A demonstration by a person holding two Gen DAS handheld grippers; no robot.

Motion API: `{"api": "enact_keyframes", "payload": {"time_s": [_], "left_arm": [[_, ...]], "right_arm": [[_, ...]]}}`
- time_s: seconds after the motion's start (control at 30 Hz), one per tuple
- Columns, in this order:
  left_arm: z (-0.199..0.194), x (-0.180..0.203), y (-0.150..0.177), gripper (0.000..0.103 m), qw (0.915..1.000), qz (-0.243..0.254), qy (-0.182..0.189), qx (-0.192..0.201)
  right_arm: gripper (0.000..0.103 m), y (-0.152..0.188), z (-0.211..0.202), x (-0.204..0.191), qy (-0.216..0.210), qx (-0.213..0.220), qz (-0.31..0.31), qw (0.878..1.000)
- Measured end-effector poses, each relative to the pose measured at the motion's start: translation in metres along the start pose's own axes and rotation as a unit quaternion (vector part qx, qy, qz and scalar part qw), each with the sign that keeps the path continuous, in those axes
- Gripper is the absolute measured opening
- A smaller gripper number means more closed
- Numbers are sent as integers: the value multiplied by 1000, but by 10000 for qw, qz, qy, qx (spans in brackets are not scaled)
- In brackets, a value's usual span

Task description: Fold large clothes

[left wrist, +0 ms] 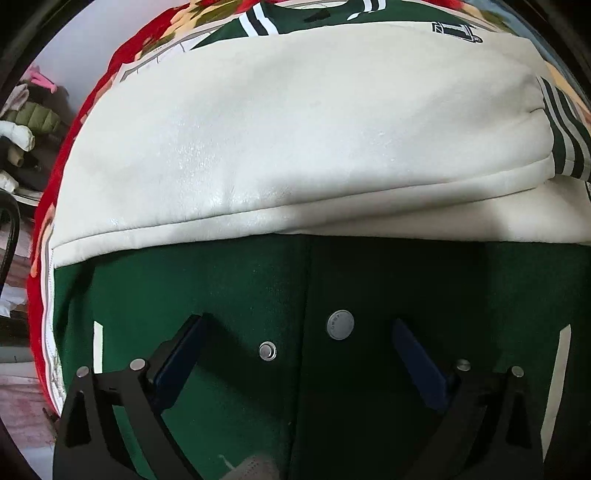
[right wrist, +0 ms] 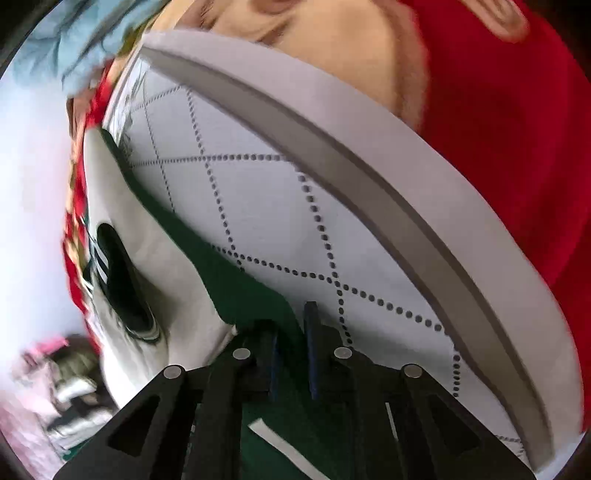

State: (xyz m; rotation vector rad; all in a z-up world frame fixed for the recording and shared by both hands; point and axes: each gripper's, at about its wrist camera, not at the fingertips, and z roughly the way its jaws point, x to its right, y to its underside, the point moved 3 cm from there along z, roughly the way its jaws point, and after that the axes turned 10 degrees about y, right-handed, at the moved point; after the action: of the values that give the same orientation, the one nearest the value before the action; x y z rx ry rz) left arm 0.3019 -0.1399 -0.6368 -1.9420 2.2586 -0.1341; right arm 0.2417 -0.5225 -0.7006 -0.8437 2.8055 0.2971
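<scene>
Left gripper (left wrist: pixel 295 339): jaws wide apart, poised over green jacket (left wrist: pixel 229 295) front, gripping nothing. Between the fingers: two metal snaps, small socket (left wrist: pixel 267 350) and larger cap (left wrist: pixel 340 325); embossed lettering on cap, too small to read. Pale pocket welts at either side of the green panel. Beyond, cream sleeve (left wrist: pixel 295 147) folded across the jacket body, striped green-and-white cuff (left wrist: pixel 565 140) at its right end. Farther still, striped collar rib and a small outlined patch (left wrist: pixel 458 31), characters not legible. Red floral bedcover (left wrist: pixel 66 155) under and behind the jacket. Pile of clothes (left wrist: pixel 26 122) at far left, well apart.

Right gripper (right wrist: pixel 291 343): jaws nearly together, clamped on green jacket fabric at an edge. Just beyond, white quilted lining (right wrist: pixel 266 221) with dotted diamond stitching, exposed. Cream sleeve opening with dark interior at left of the fingers. White-and-grey band (right wrist: pixel 369 162) edging the lining, curving past it. Red bedcover farthest; view motion-blurred. No readable writing in right wrist view.
</scene>
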Motion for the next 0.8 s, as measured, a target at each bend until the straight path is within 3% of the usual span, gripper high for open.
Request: {"api": "enact_keyframes", "payload": {"time_s": [0.03,0.07,0.13,0.17,0.27,0.4,0.47,0.53,0.67,0.8], "left_arm": [[0,2,-1,103,10000,-14,-10,-9],[0,2,-2,103,10000,-44,-15,-25],[-3,-1,-4,103,9999,-135,-41,-55],[-8,-6,-4,103,9997,-220,-107,-30],[-31,-36,-1,103,9977,-602,-275,143],[-63,-109,10,103,9862,-1257,-998,394],[-64,-151,17,103,9760,-1389,-1634,386],[-49,-190,19,103,9667,-1411,-2118,262],[-10,-234,14,103,9562,-1344,-2600,2],[8,-249,8,103,9549,-1466,-2582,-50]], "right_arm": [[16,6,-2,-12,259,74,-388,9989],[16,8,-6,-36,699,313,-1210,9897],[16,15,-6,-63,1422,705,-2433,9569],[19,14,-2,-64,1610,777,-2594,9491],[20,-5,4,-46,1280,448,-1804,9742],[21,-8,-2,-71,1633,306,-2008,9654],[31,3,5,-87,1713,292,-2227,9593],[34,-1,10,-97,1799,348,-2313,9555],[36,15,19,-115,1916,451,-2278,9536],[37,32,26,-152,1918,518,-2335,9518]]}}
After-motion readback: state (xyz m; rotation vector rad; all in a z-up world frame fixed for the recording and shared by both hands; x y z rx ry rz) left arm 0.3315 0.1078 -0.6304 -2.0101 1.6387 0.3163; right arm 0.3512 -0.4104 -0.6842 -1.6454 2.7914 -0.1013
